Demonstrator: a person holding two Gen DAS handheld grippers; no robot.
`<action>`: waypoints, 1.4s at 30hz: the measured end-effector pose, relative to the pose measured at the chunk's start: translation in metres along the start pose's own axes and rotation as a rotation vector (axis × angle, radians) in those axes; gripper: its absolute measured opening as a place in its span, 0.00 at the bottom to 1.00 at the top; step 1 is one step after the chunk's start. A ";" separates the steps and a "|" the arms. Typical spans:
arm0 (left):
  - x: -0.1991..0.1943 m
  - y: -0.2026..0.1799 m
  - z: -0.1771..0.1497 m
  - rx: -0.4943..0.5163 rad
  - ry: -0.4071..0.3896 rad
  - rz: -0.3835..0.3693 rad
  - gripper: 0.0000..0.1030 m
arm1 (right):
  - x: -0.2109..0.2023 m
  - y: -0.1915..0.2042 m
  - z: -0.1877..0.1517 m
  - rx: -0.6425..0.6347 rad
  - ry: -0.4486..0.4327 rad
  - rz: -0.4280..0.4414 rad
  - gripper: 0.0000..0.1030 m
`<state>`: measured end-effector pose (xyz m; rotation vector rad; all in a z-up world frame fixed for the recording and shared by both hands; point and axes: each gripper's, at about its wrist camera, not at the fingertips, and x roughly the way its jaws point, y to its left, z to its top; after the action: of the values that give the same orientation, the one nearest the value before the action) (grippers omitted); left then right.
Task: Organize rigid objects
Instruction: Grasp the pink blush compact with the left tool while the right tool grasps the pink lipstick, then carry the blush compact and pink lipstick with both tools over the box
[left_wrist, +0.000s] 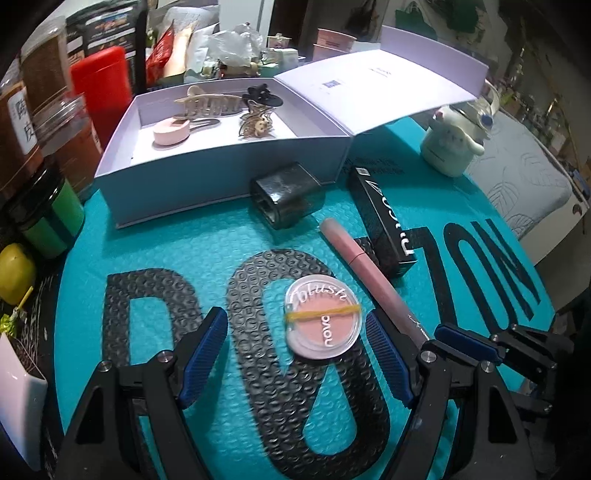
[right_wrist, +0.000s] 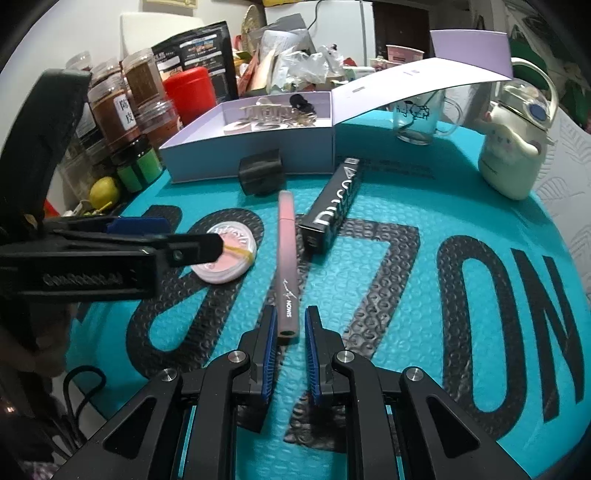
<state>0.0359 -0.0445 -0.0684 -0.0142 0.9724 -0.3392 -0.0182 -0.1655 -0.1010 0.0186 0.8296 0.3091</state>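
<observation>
Packing step: two loose items are being taken up for the box (left_wrist: 221, 177), which stands open with hair clips (left_wrist: 210, 103) already inside.
Pen (right_wrist: 286, 258): lies on the surface (left_wrist: 184, 251) in front of the box, its cap end toward the box and its tail end away from it.
Right hand-held gripper (right_wrist: 291, 312): jaws drawn together on the pen's tail end; the hold looks to sit right at the tip, so I judge it a shallow one.
Compact (left_wrist: 323, 321): flat on the surface, in front of the box and just beside the pen, with a yellow band across its lid.
Left hand-held gripper (left_wrist: 295, 315): jaws apart, one on each side of the compact, neither pad touching it.
Waiting: a black case (left_wrist: 286, 192) against the box's front wall and a black carton (left_wrist: 384, 221) near the box's hinge corner.
Next move, right: lift the pen level so the long end does not swing, then carry it over the front wall.
Next move, left: lower and close across the compact's rim; it is low and smooth, so the pads must catch its edge.
</observation>
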 end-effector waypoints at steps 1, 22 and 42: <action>0.002 -0.002 0.000 0.005 -0.001 0.001 0.75 | 0.000 -0.001 -0.001 0.000 0.000 0.006 0.18; 0.021 -0.024 -0.002 0.103 -0.024 0.047 0.50 | 0.020 0.001 0.010 -0.094 -0.003 0.017 0.31; 0.001 0.023 -0.020 -0.021 -0.032 0.074 0.50 | 0.044 0.020 0.031 -0.159 0.009 -0.048 0.14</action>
<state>0.0261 -0.0201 -0.0840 -0.0023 0.9421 -0.2600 0.0273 -0.1306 -0.1088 -0.1507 0.8107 0.3292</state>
